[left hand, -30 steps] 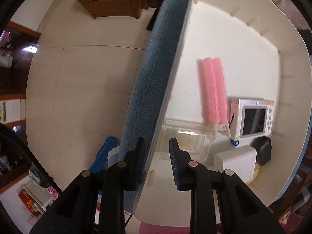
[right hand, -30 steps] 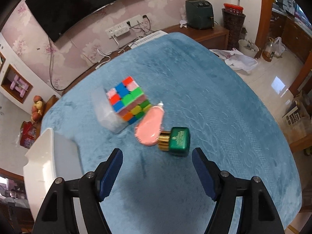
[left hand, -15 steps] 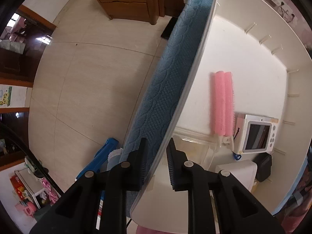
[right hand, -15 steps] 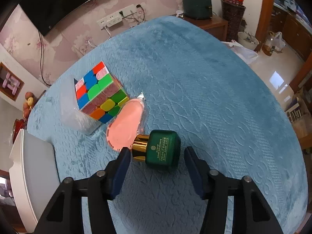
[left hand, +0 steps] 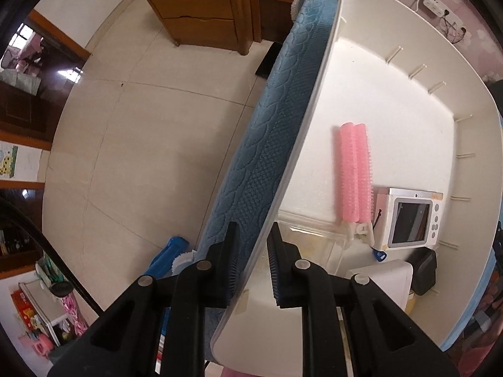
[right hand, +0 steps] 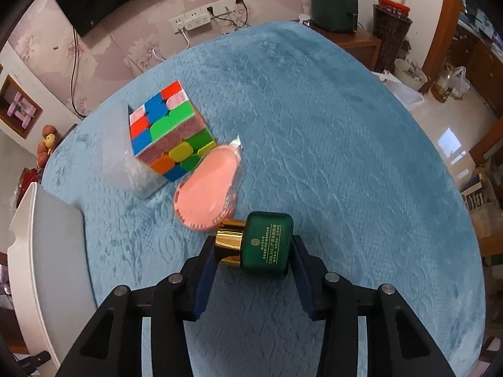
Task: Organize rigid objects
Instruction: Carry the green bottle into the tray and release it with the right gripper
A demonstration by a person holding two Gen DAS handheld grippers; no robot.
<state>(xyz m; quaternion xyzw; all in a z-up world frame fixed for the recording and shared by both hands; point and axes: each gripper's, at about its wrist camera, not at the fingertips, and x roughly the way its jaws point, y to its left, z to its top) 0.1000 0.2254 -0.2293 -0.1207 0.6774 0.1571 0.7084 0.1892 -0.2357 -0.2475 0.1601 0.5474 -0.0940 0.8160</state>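
- The left gripper (left hand: 251,262) straddles the near wall of the white bin (left hand: 314,100); its jaws have narrowed onto that rim and look clamped on it, probably to steady the bin for loading
- The right gripper (right hand: 251,262) has just been closing around the green bottle (right hand: 267,245), which lies on its side on the blue cloth (right hand: 330,132), well apart from the bin; both pads appear to touch it, gold cap end and base
- Still outside the bin: one bottle, one colour cube (right hand: 169,132), one pink oval pad (right hand: 206,194)
- Inside the bin: two pink rollers (left hand: 355,172), one small screen device (left hand: 411,220), one clear tray (left hand: 311,245), one white box (left hand: 383,281), one dark pouch (left hand: 424,270)
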